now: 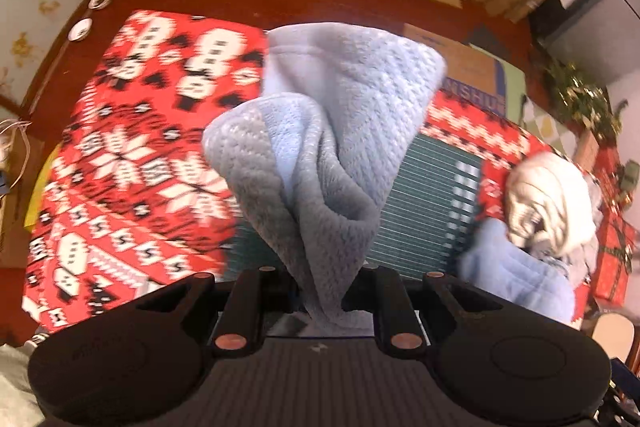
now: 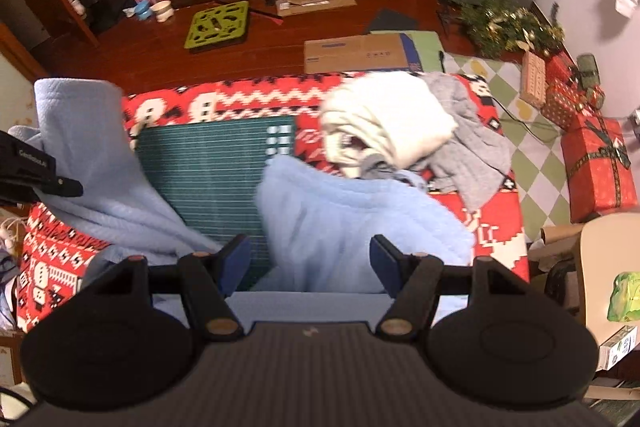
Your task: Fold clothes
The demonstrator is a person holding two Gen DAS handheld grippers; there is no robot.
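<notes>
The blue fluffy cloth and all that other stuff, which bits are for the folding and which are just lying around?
For the folding:
light blue garment, pinched in the left gripper
right gripper, open over it
white and grey clothes pile
green mat

Just lying about:
green tray
cardboard box
wrapped gift

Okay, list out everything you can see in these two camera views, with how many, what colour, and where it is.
light blue garment: one, pale blue knit, bunched in the left gripper, its other part on the mat
cutting mat: one, dark green, middle of the table
tablecloth: one, red with white and black pattern, covering the table
clothes pile: one heap, cream and grey, far right of the table
green tray: one, lime, on the floor
cardboard box: one, brown, floor behind the table
gift box: one, red wrapped, right of the table
left gripper: black, shut on the garment
right gripper: black, blue pads, open above the garment
</notes>
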